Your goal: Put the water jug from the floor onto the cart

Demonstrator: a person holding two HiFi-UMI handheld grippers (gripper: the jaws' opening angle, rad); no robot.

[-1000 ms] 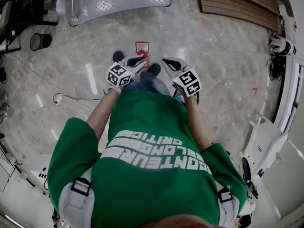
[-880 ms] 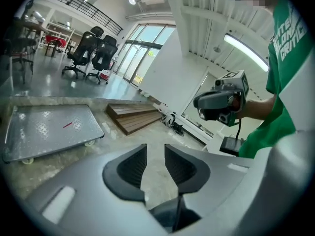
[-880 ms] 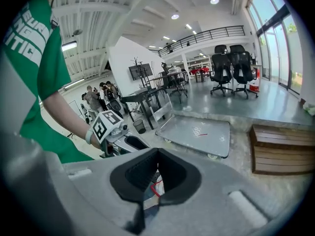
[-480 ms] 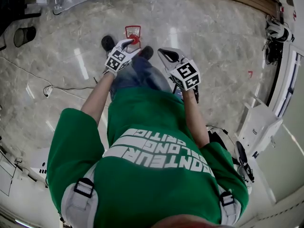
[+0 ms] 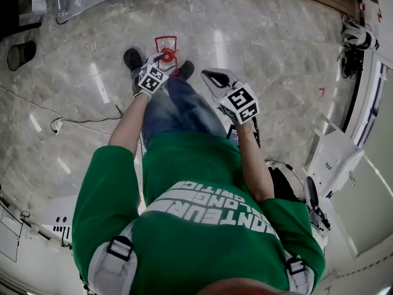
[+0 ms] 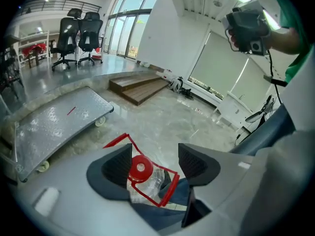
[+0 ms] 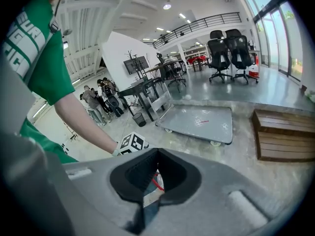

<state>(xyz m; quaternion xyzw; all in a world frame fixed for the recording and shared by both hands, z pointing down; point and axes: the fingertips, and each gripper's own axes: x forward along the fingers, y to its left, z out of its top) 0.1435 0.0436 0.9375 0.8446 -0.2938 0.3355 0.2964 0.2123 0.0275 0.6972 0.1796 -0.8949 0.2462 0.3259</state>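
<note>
Left gripper (image 6: 155, 150) is right over the water jug (image 6: 150, 180). Its jaws have just been opening and stand wide, with the jug's red cap (image 6: 139, 168) showing in the gap, close to the left-hand pad, and nothing clamped. The jug stands upright on the pale marble floor (image 5: 276, 54), just ahead of the person's shoes (image 5: 132, 57). Well apart from it sits the cart (image 6: 54, 122), a low grey platform on wheels. A wooden step (image 6: 140, 87) lies beyond, office chairs (image 6: 78, 33) stand by tall windows, and a cable (image 5: 80, 106) trails over the floor. The left arm reaches steeply down. The right gripper (image 7: 157, 151) hangs higher beside it, tips together, holding nothing.
</note>
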